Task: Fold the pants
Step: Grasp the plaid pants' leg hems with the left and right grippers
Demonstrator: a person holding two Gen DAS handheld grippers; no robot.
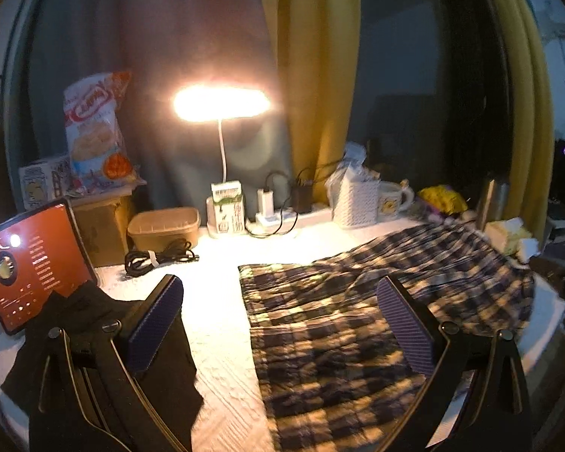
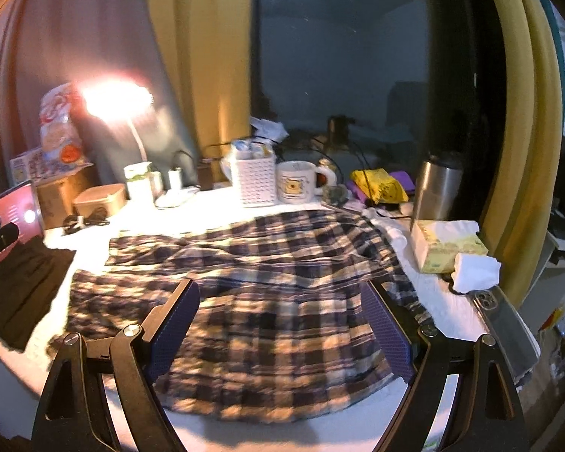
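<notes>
The plaid pants (image 1: 358,320) lie spread on the white table cover, dark blue and cream checks, with wrinkles. They also show in the right wrist view (image 2: 252,293), filling the middle of the table. My left gripper (image 1: 278,301) is open and empty, hovering above the left edge of the pants. My right gripper (image 2: 282,301) is open and empty, hovering above the near part of the pants. A black garment (image 1: 94,339) lies at the left, under the left finger (image 1: 154,324).
A lit desk lamp (image 1: 222,103) stands at the back. A tablet (image 1: 30,260), coiled cable (image 1: 158,258) and tub (image 1: 165,226) are at left. A white basket (image 2: 254,182), mug (image 2: 301,180), steel flask (image 2: 437,188), tissue box (image 2: 444,245) and phone (image 2: 504,324) line the back and right.
</notes>
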